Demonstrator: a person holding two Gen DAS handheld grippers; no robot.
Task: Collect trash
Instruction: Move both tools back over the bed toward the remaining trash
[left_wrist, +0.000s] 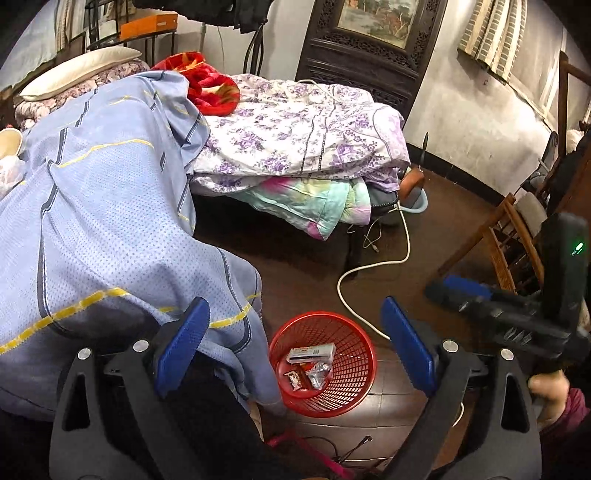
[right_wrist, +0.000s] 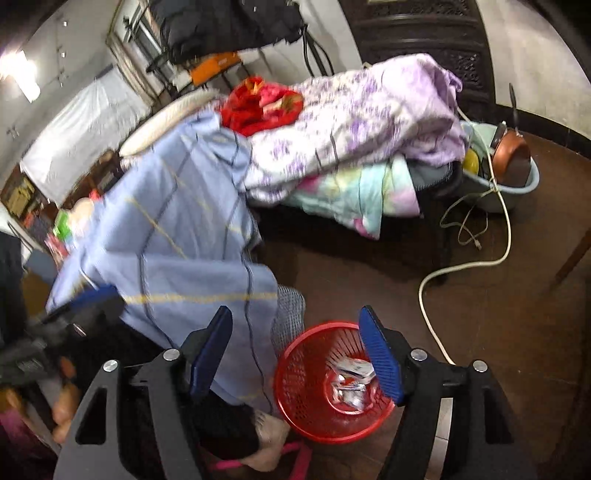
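Note:
A red mesh basket (left_wrist: 352, 373) stands on the dark floor beside the bed. In it lie a white carton (left_wrist: 312, 352) and several foil wrappers (left_wrist: 314, 374). My left gripper (left_wrist: 295, 347) hangs above the basket, open wide, with nothing between its blue pads. In the right wrist view the same basket (right_wrist: 306, 391) sits below my right gripper (right_wrist: 295, 356), which is open and holds nothing. The wrappers (right_wrist: 349, 387) show blurred at the basket's bottom. One blue finger (left_wrist: 465, 286) of the right gripper reaches in at the right of the left wrist view.
A blue striped sheet (left_wrist: 110, 206) hangs off the bed down to the basket's left side. A floral quilt (left_wrist: 295, 129) lies behind it. A white cable (left_wrist: 369, 266) snakes across the floor. A wooden chair (left_wrist: 513, 243) stands right. A foot in a pink slipper (right_wrist: 266, 439) is beside the basket.

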